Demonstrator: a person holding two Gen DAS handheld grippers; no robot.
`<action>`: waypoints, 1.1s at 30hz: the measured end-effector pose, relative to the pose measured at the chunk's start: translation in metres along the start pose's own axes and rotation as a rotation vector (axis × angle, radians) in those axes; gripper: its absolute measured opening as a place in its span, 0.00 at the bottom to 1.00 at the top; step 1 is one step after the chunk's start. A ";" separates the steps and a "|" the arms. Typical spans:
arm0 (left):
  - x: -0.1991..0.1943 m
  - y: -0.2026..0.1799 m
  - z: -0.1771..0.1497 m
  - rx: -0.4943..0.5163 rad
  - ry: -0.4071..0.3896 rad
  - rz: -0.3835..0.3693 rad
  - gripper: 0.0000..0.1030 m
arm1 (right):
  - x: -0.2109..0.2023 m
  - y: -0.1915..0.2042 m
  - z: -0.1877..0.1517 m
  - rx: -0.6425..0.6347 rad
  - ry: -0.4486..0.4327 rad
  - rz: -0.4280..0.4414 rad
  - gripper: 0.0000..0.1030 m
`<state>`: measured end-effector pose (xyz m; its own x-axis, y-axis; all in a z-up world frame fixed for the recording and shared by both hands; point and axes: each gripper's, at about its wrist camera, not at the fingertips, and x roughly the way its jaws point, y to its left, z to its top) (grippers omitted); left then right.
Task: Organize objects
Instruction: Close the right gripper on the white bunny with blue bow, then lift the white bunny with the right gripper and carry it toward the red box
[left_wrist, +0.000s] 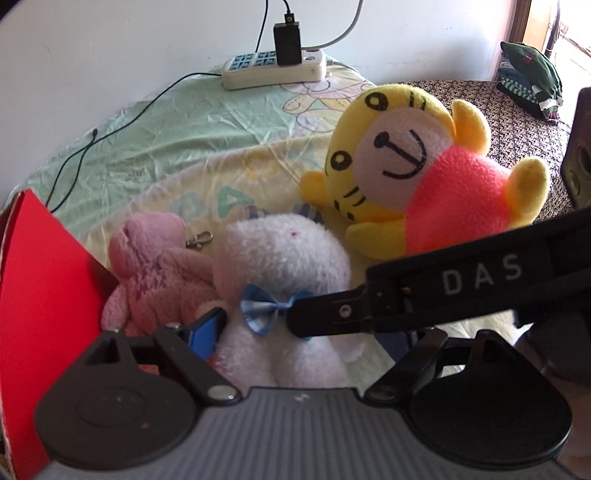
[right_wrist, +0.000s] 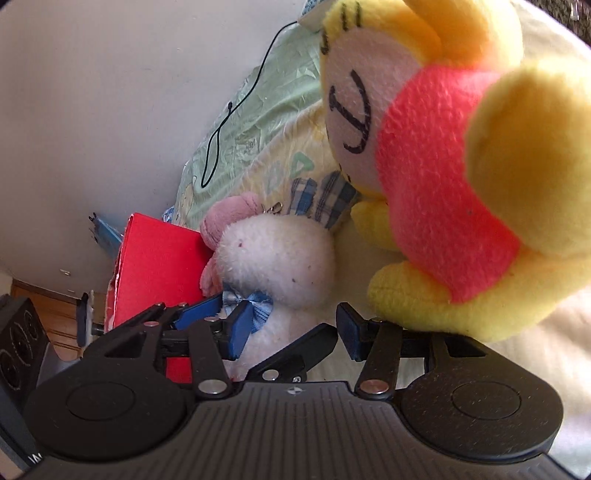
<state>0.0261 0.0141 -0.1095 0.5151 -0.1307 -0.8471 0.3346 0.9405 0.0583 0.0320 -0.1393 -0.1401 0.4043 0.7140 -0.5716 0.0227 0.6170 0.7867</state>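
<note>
The white plush (left_wrist: 280, 280) lies on the bed between the pink plush (left_wrist: 155, 269) and the yellow one (left_wrist: 417, 177), beside a red box (left_wrist: 40, 302). The left gripper (left_wrist: 295, 339) straddles its body, grip unclear; the right gripper (right_wrist: 291, 332) gapes empty near its bow (right_wrist: 251, 306). Pinch the body, not the bow, and lift clear of the neighbours.

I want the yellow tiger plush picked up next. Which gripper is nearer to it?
Right. The right gripper sits just below the yellow tiger plush, close under its foot; the left gripper straddles the white plush, with the tiger farther beyond.
</note>
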 end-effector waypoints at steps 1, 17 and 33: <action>0.001 0.001 0.000 0.000 0.000 -0.002 0.84 | 0.002 -0.002 0.001 0.022 0.002 0.017 0.55; -0.011 0.028 0.001 -0.118 -0.032 -0.099 0.70 | -0.005 0.022 0.002 -0.076 -0.026 -0.001 0.46; -0.071 0.013 -0.032 -0.139 -0.094 -0.126 0.69 | -0.031 0.056 -0.037 -0.234 -0.070 -0.015 0.45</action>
<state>-0.0314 0.0454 -0.0659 0.5496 -0.2728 -0.7896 0.2928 0.9481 -0.1237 -0.0135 -0.1146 -0.0867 0.4677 0.6845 -0.5592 -0.1799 0.6932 0.6980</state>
